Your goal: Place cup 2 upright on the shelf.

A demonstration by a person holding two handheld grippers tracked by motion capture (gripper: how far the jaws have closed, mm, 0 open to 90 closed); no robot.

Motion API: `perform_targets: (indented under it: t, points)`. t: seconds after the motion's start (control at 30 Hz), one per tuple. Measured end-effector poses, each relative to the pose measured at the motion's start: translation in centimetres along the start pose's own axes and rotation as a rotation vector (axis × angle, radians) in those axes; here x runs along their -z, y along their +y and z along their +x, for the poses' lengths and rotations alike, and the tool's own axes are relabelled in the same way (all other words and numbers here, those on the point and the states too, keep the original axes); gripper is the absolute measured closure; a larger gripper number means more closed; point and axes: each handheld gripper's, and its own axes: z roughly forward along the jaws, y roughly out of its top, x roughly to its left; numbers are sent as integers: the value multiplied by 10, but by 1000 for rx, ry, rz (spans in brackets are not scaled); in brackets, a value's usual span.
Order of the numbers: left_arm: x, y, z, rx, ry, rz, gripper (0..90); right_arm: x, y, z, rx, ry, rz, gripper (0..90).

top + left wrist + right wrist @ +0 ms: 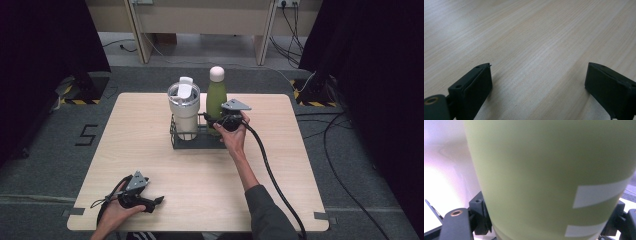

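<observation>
At the near left corner of the wooden table (150, 150), the left gripper (150, 202) is held low in the person's left hand (116, 212), lying on or just above the tabletop. In the left gripper view its two black jaws are seen spread wide apart, with nothing but bare wood grain between them; nothing is gripped.

Towards the middle of the far half of the table, a black wire rack (192, 141) is set. In its left compartment a white tumbler (184, 112) with a clear lid is stood upright. Just beside it, in the right compartment, a green bottle (216, 97) with a pale rounded cap is stood upright as well; whether the two containers touch cannot be told.

To the right of the bottle, the right gripper (214, 122) is held by the right hand (235, 132), with the grey three-cornered plate on top and a black cable trailed back towards the near right edge. The bottle's lower body is clasped from its right side. In the right gripper view the green bottle (549, 177), marked with white stripes, is seen pressed between the two black jaws, one at each flank, so the bottle is firmly gripped.
</observation>
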Motion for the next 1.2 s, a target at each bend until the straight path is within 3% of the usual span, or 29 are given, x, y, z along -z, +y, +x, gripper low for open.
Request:
perform_targets:
  t: [1.2]
  points:
    - [0,0,0,0,0,-1,67,-5,-8,4,0,17,-17,209]
